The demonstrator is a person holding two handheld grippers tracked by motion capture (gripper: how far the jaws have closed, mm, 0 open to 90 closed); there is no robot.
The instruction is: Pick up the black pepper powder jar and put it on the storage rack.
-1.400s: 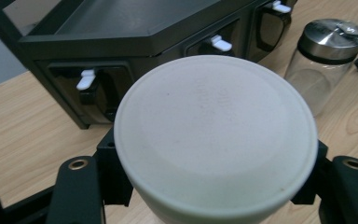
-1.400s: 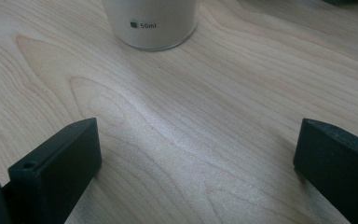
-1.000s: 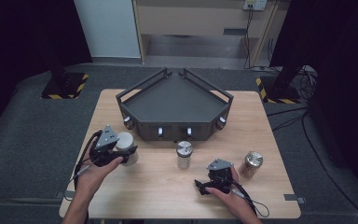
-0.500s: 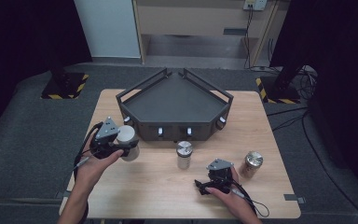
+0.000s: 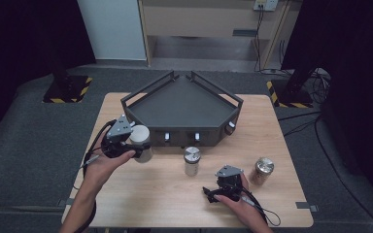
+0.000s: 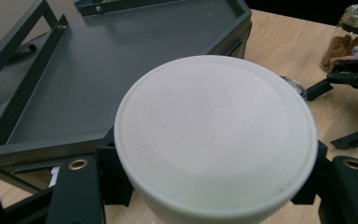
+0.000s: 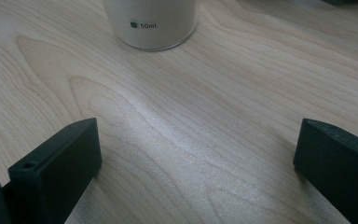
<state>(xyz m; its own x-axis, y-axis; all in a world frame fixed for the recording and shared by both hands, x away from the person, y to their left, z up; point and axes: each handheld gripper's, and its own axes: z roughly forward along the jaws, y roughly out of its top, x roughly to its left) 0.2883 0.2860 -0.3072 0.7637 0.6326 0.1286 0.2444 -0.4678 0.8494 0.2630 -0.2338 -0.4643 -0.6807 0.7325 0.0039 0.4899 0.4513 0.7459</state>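
Your left gripper [image 5: 135, 145] has its jaws clamped on the white container [image 6: 214, 140], held between them just in front of the dark tray [image 6: 98, 84]; your right gripper [image 5: 216, 193] sits jaws apart, silver-lid jar [image 5: 192, 160] ahead of them

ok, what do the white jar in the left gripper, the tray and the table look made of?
White jar: looks like matte plastic, with an opaque, faintly grainy lid; could be coated. Left gripper is shut on it.
Tray: dark grey, flat satin finish, straight rails with screws; likely painted metal, possibly plastic.
Table: pale wood with visible grain, smooth slight sheen; solid or veneer unclear.
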